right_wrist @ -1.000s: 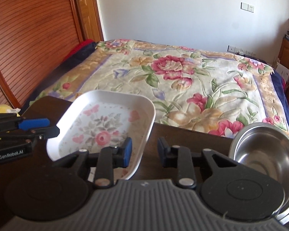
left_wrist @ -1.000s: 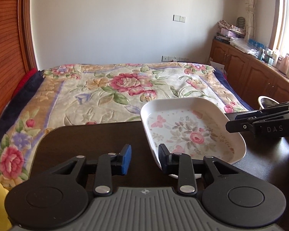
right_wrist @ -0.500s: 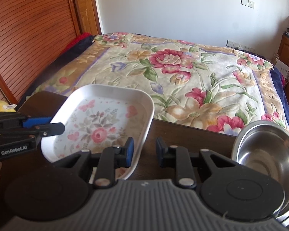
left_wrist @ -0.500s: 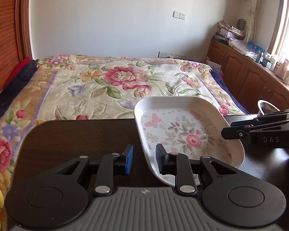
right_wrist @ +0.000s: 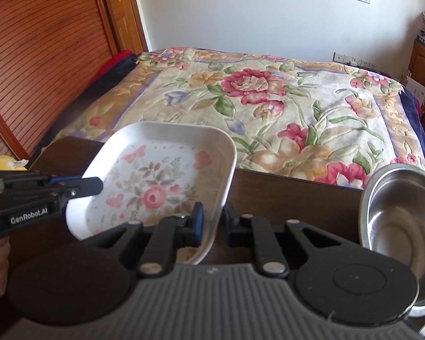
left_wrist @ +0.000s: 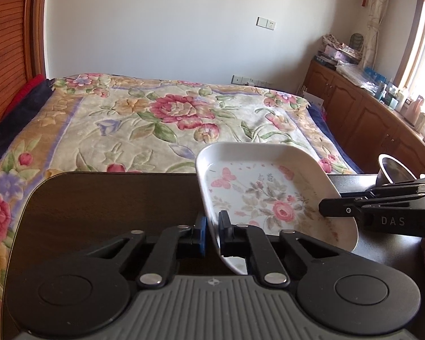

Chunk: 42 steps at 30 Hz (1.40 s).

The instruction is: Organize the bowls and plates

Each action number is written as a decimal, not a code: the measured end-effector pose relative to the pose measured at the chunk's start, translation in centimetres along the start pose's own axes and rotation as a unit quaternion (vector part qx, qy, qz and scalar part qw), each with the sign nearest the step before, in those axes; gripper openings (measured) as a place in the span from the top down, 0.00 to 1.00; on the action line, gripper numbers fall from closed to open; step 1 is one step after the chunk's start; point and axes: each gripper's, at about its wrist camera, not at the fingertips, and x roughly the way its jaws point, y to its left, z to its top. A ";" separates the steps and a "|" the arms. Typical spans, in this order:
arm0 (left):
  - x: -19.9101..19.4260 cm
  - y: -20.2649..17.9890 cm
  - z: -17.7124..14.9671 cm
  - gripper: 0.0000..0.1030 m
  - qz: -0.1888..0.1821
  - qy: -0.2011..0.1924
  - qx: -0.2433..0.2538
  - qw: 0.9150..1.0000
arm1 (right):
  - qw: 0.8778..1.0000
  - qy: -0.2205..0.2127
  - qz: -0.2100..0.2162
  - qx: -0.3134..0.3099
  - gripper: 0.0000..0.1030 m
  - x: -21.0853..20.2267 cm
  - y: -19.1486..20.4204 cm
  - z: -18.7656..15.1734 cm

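Note:
A white rectangular plate (left_wrist: pixel 269 192) with pink flowers and butterflies is held tilted over the dark table (left_wrist: pixel 113 198). My left gripper (left_wrist: pixel 212 236) is shut on the plate's left rim, which runs between its fingers. From the right wrist view the plate (right_wrist: pixel 155 181) has its right rim pinched in my right gripper (right_wrist: pixel 214 225), shut on it. The left gripper (right_wrist: pixel 95 185) shows there at the opposite rim. A steel bowl (right_wrist: pixel 402 215) stands empty on the table to the right, apart from both grippers.
A bed with a floral blanket (left_wrist: pixel 155 119) lies just beyond the table's far edge. Wooden cabinets (left_wrist: pixel 368 124) with clutter on top line the right wall. A yellow object (right_wrist: pixel 5 164) sits at the table's left end. A wooden slatted panel (right_wrist: pixel 42 56) fills the left side.
Both grippers have closed from open onto the plate's opposite rims. The left gripper's view has shifted left and the plate now sits tilted between the two.

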 end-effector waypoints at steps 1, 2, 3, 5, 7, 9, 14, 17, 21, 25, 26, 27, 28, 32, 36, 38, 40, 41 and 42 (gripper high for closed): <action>-0.1 0.0 -0.1 0.91 0.002 0.000 0.000 1.000 | 1.000 -0.001 0.001 -0.001 0.85 -0.1 0.1 -0.2; -0.2 0.0 -0.1 0.91 0.003 0.001 -0.002 1.000 | 1.000 -0.004 0.001 -0.001 0.86 -0.3 0.1 -0.3; -0.3 0.1 -0.2 0.92 0.003 0.003 -0.003 1.000 | 1.000 -0.004 0.002 0.001 0.87 -0.4 0.0 -0.4; -0.6 0.1 -0.3 0.92 0.004 0.007 -0.006 1.000 | 1.000 -0.004 0.006 -0.001 0.87 -0.7 0.1 -0.6; -1.1 0.0 -0.6 0.92 0.004 0.009 -0.005 1.000 | 1.000 -0.008 0.002 -0.010 0.87 -1.2 0.4 -1.0; -1.8 -0.3 -0.8 0.92 0.008 0.008 -0.002 1.000 | 1.000 -0.012 0.004 -0.015 0.87 -1.8 0.7 -1.3; -3.7 -1.2 -1.4 0.91 0.014 0.003 0.009 1.000 | 0.999 -0.026 0.011 -0.018 0.87 -3.7 1.0 -2.2; -4.9 -1.5 -1.9 0.91 0.016 0.000 0.012 1.000 | 0.999 -0.032 0.018 -0.016 0.87 -4.7 1.0 -2.7; -6.5 -2.1 -2.8 0.91 0.017 -0.003 0.014 1.000 | 0.999 -0.038 0.029 -0.010 0.87 -5.9 0.9 -3.4; -8.3 -2.9 -3.5 0.91 0.018 -0.009 0.018 1.000 | 0.998 -0.047 0.034 -0.012 0.87 -7.4 1.1 -4.2; -8.6 -3.2 -3.6 0.91 0.020 -0.010 0.021 1.000 | 0.998 -0.049 0.034 -0.013 0.86 -7.7 1.0 -4.4; -8.9 -3.4 -3.8 0.91 0.021 -0.010 0.024 0.999 | 0.998 -0.052 0.034 -0.014 0.86 -8.0 1.0 -4.6; -9.3 -3.6 -3.9 0.91 0.021 -0.012 0.026 0.999 | 0.998 -0.054 0.034 -0.016 0.86 -8.4 1.0 -4.8; -10.9 -4.5 -4.5 0.91 0.020 -0.017 0.036 0.999 | 0.997 -0.061 0.037 -0.014 0.87 -9.5 0.8 -5.6; -12.4 -5.2 -5.2 0.90 0.022 -0.024 0.042 0.999 | 0.997 -0.069 0.040 -0.015 0.86 -10.8 0.8 -6.5; -13.1 -5.7 -5.5 0.90 0.022 -0.028 0.045 0.998 | 0.996 -0.074 0.041 -0.016 0.86 -11.5 0.8 -6.9; -13.7 -6.0 -5.9 0.90 0.022 -0.032 0.047 0.998 | 0.996 -0.078 0.043 -0.015 0.86 -12.0 0.7 -7.3; -14.0 -6.2 -6.2 0.90 0.021 -0.034 0.048 0.998 | 0.996 -0.080 0.044 -0.015 0.86 -12.2 0.6 -7.5; -14.2 -6.3 -6.4 0.90 0.021 -0.035 0.047 0.998 | 0.996 -0.082 0.044 -0.015 0.86 -12.4 0.6 -7.7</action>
